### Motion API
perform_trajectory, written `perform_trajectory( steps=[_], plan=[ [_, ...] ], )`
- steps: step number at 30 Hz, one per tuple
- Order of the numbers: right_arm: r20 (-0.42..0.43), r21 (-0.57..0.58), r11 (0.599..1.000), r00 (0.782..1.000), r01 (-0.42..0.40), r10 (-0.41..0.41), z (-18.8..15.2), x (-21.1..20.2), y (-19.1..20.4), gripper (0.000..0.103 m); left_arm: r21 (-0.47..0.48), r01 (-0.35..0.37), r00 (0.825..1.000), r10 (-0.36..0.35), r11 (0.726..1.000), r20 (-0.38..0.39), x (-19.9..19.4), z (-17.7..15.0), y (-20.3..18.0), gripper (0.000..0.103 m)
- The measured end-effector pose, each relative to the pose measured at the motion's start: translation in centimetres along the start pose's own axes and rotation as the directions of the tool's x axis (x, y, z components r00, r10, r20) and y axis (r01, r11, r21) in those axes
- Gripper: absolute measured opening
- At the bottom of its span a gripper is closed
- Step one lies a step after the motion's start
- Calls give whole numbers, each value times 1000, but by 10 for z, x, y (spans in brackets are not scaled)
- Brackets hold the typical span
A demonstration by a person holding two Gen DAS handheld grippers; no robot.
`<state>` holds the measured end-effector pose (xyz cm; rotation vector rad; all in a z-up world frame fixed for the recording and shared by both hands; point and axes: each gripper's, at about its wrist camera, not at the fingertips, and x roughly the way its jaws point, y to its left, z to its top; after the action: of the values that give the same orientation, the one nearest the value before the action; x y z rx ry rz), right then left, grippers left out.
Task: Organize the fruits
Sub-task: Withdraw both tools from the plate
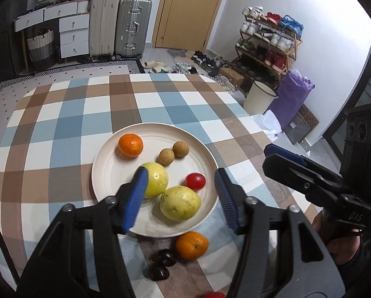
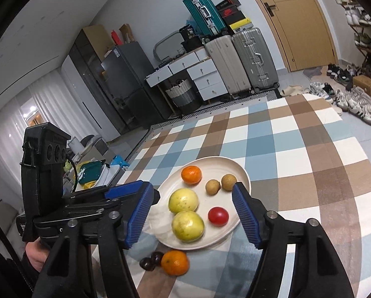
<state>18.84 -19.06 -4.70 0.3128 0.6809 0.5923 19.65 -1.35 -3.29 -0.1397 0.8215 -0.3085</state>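
Right gripper [image 1: 282, 156] reads "DAS" beside plate [image 1: 115, 154] of fruit.

White letters "DAS" stand on the right hand-held gripper [image 1: 282, 159] body.

Cream plate [image 1: 106, 173], orange mandarins [image 1: 130, 145], yellow-green guavas [image 1: 180, 203], red tomato [image 1: 195, 181], brown-blue-white checked tablecloth [image 1: 68, 129].

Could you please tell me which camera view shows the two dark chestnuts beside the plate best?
The left wrist view: the dark chestnuts lie large and unobstructed before the plate. The right wrist view shows them smaller, partly behind an orange.
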Motion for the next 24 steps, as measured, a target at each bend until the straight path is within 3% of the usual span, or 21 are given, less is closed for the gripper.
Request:
perform_trajectory(
  steps=[2,5,9,12,24],
  plan=[
    [9,-13,1000,1000,2,-2,-2,-7,5,74,-8,-2,1000,2,1000,8,-8,-5,-1,66],
    [24,-28,1000,1000,13,-12,-6,-17,13,80,-29,-24,1000,24,999,13,-18,-11,-1,86],
    [52,-50,998,998,34,-31,-12,-29,22,87,-50,-28,999,30,998,33,-34,-18,2,90],
    [65,-56,998,998,27,-23,-17,-37,28,93,-69,-50,997,53,996,56,-48,-27,4,102],
    [73,-107,994,997,37,-30,-34,-59,50,102,-69,-86,995,89,994,49,-67,-64,5,102]
  ],
)
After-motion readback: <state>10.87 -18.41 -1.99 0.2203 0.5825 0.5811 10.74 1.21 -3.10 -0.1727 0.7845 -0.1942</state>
